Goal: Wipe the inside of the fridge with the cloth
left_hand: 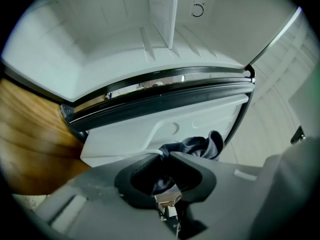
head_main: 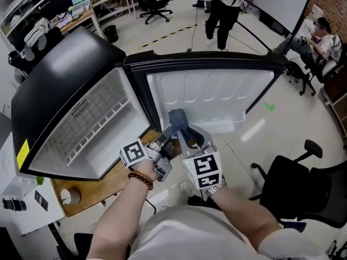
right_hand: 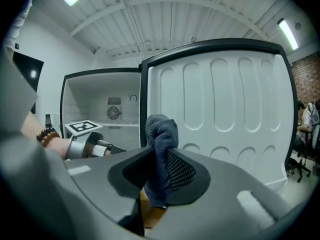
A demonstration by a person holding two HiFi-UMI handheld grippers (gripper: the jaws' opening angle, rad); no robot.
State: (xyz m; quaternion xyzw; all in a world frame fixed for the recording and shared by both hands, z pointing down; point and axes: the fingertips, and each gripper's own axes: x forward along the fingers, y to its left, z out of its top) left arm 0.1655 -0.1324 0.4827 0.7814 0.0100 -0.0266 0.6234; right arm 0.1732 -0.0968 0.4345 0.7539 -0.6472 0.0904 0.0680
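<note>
A small black fridge (head_main: 59, 85) stands on a wooden table, its white inside (left_hand: 100, 39) open to me. Its door (head_main: 211, 91) is swung wide to the right. A dark blue-grey cloth (head_main: 178, 119) sticks up between the jaws of my right gripper (head_main: 186, 137), which is shut on it in front of the door's inner panel (right_hand: 230, 104). In the right gripper view the cloth (right_hand: 161, 134) stands above the jaws and hangs below them. My left gripper (head_main: 165, 144) sits close beside it on the left. Its jaws nearly meet, with a part of the cloth (left_hand: 200, 145) between them.
A wire shelf (head_main: 92, 124) lines the fridge's inside. The wooden table (head_main: 103, 186) juts out below the fridge. A black office chair (head_main: 303, 191) stands at the right. A person (head_main: 222, 7) stands behind the door, and another sits at the far right.
</note>
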